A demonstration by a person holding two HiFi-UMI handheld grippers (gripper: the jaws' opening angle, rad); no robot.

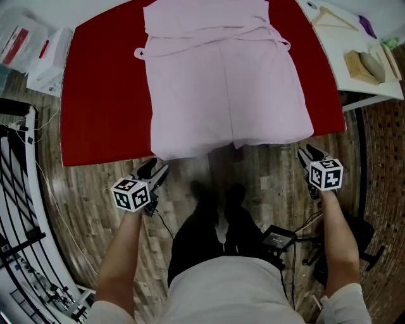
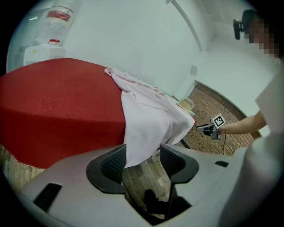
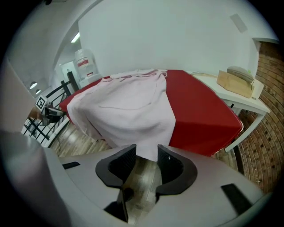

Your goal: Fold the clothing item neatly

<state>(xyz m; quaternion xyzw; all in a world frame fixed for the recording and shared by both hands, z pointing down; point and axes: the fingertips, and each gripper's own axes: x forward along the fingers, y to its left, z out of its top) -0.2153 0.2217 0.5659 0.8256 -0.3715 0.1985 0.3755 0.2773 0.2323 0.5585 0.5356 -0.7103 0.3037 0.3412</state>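
A pale pink garment (image 1: 221, 82) lies spread on the red table (image 1: 101, 107), and its lower hem hangs over the near edge. My left gripper (image 1: 155, 169) is below the hem's left corner, just off the table edge. In the left gripper view the jaws (image 2: 142, 162) stand open and the hanging corner of the garment (image 2: 146, 124) shows in the gap, untouched by the pads. My right gripper (image 1: 309, 155) is at the hem's right corner. Its jaws (image 3: 146, 164) are open, with the garment's edge (image 3: 128, 111) just beyond them and only floor between the pads.
A white side table (image 1: 354, 79) at the right holds a wooden hanger (image 1: 332, 19) and a brown object (image 1: 364, 66). A black metal rack (image 1: 19, 209) stands at the left. White boxes (image 1: 38, 50) sit at the upper left. A black device with cables (image 1: 278, 239) lies on the wood floor.
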